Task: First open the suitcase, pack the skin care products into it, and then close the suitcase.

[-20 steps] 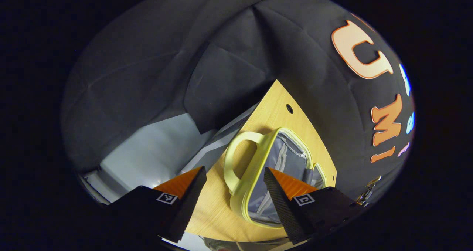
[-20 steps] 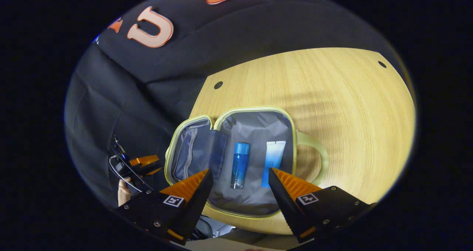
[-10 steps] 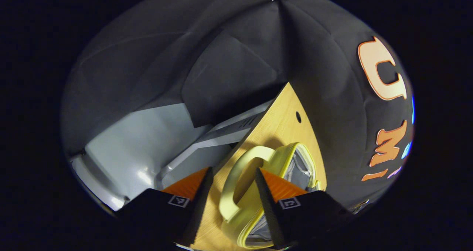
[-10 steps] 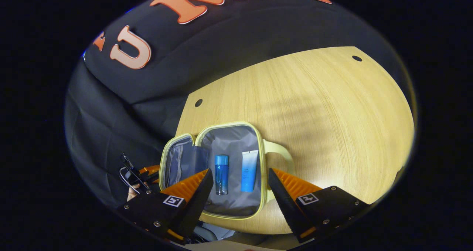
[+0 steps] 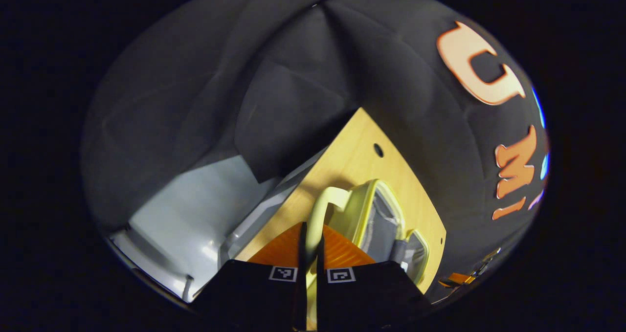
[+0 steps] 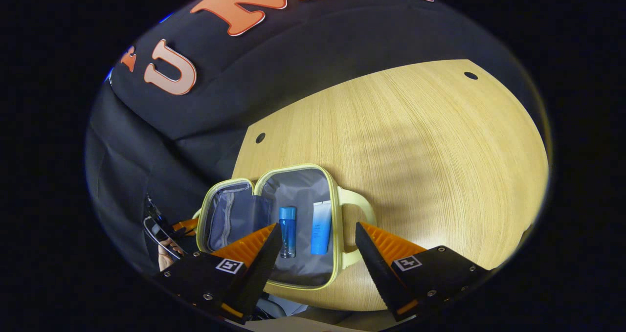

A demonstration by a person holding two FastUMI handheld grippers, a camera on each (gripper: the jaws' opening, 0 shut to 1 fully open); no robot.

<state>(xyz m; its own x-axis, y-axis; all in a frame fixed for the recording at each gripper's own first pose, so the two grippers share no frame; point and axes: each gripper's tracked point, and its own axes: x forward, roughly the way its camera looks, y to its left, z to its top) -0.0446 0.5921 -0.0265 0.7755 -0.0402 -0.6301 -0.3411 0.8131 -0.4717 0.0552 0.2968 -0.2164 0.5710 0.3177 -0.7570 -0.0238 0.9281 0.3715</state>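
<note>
Underfoot of everything, a pale wooden table (image 6: 415, 151), grain running across, with two small dark holes (image 6: 260, 138) near its far edge. Beyond that edge, only the booth wall of black cloth (image 6: 293, 92). In the left gripper view, off the table's side, a light grey floor (image 5: 195, 205) and more of the dark cloth above it.

Nearest in the left gripper view, the left gripper (image 5: 310, 232), drawn in to a narrow slit and pinching a pale yellow handle (image 5: 323, 207) between both fingers. Just past it, the suitcase (image 5: 364, 210), seen edge-on with its grey lining showing.

In the right gripper view, the right gripper (image 6: 318, 226) spread wide, holding nothing, hovering over the near side of the suitcase and apart from it. Below and between its fingers, the suitcase lying open on the table, with yellow rim and grey inside. In the right-hand half, a blue bottle (image 6: 287, 224) and a blue-and-white tube (image 6: 320, 224) lying side by side, close but not touching. At the far left of the case, a hand (image 6: 166, 254) with the left gripper beside the lid half; exact contact there too small to tell.
</note>
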